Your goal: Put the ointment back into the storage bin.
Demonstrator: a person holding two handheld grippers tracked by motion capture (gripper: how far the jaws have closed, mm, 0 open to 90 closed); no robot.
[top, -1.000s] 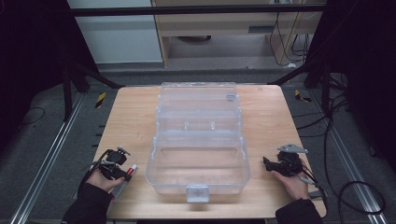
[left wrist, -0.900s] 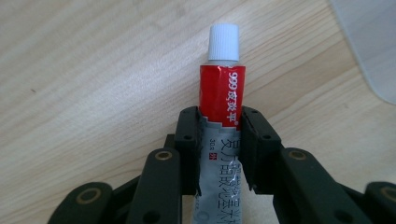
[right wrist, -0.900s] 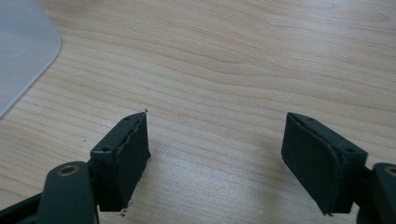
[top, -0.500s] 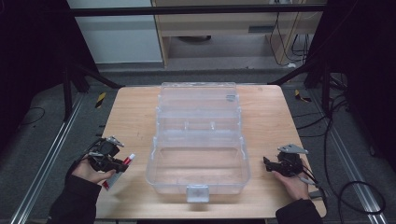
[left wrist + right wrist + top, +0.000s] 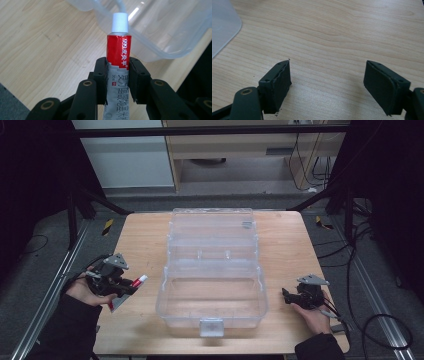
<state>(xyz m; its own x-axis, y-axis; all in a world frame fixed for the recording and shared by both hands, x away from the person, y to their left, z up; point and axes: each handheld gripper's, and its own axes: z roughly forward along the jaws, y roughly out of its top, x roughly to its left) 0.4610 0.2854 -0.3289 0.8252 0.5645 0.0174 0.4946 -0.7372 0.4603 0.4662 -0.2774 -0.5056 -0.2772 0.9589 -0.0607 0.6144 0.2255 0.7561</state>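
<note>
While clamped: left gripper (image 5: 117, 75) pinches the tube (image 5: 118, 62) at mid-body, white cap pointing at the box (image 5: 212, 285).
Tube place: held clear of the table (image 5: 140, 245), just off the box's left wall.
Right gripper (image 5: 327, 82): jaws wide apart, nothing between them, low over bare wood right of the box.
Box: clear, lid open, mid-table.

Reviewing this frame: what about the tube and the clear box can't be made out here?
- Tube, left gripper view: its tail end is hidden behind the fingers and cut off by the bottom edge.
- Tube, high view: the print is too small to read.
- Box, left gripper view: cut off by the top and right edges.
- Box, right gripper view: just a corner at the left edge.
- Box, high view: whether the far tray holds anything is unclear through the glare.
</note>
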